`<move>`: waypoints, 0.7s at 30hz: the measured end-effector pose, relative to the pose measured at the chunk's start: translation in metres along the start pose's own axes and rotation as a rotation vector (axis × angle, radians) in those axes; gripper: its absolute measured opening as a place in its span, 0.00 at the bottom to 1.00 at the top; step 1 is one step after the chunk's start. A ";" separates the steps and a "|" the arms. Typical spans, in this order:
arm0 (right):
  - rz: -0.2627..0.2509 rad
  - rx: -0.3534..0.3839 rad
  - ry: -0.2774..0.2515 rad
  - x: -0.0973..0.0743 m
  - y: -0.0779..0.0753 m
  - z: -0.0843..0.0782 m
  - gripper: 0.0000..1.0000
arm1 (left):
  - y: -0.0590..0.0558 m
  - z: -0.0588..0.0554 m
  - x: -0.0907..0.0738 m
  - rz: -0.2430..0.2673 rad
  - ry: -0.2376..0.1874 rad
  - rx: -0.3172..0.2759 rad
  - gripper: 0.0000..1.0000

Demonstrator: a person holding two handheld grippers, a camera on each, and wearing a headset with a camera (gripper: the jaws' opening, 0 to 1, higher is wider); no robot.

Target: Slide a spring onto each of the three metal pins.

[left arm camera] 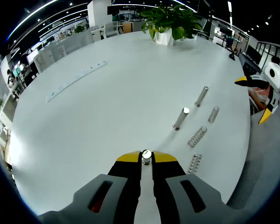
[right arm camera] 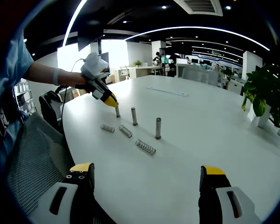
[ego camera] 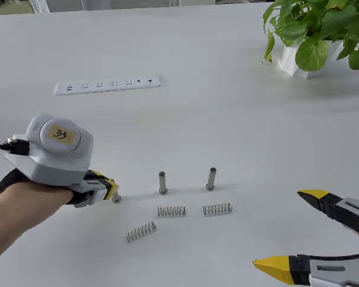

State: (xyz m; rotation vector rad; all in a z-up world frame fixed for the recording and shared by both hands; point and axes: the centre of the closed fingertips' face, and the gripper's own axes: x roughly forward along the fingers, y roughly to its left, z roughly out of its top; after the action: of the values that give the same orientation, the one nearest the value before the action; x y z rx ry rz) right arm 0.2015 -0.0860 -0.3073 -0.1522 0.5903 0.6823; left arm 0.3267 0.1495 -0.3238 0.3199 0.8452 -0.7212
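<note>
Shiny metal pins (ego camera: 162, 182) and wire springs (ego camera: 171, 210) on a smooth matt white table (ego camera: 227, 107)

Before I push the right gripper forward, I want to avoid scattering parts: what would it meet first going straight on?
Probably the nearest spring, which lies in line with the gap between the open jaws of the right gripper. A pin stands just beyond it. Depth is hard to judge.

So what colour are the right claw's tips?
Yellow, on the right claw; clearest in the head view.
</note>
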 end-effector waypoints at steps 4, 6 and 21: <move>0.000 0.001 -0.002 0.000 -0.001 0.000 0.93 | -0.001 0.001 0.001 -0.001 -0.006 0.005 0.05; 0.000 0.000 -0.001 0.000 -0.001 0.000 0.93 | -0.002 0.002 0.001 -0.004 -0.012 0.000 0.08; 0.002 0.001 0.006 0.001 0.001 -0.001 0.94 | -0.002 0.004 0.001 -0.001 -0.053 0.010 0.43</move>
State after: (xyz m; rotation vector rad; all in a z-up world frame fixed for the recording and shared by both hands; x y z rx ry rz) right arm 0.2010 -0.0853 -0.3090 -0.1530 0.5970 0.6839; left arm 0.3286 0.1452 -0.3220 0.3079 0.7920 -0.7318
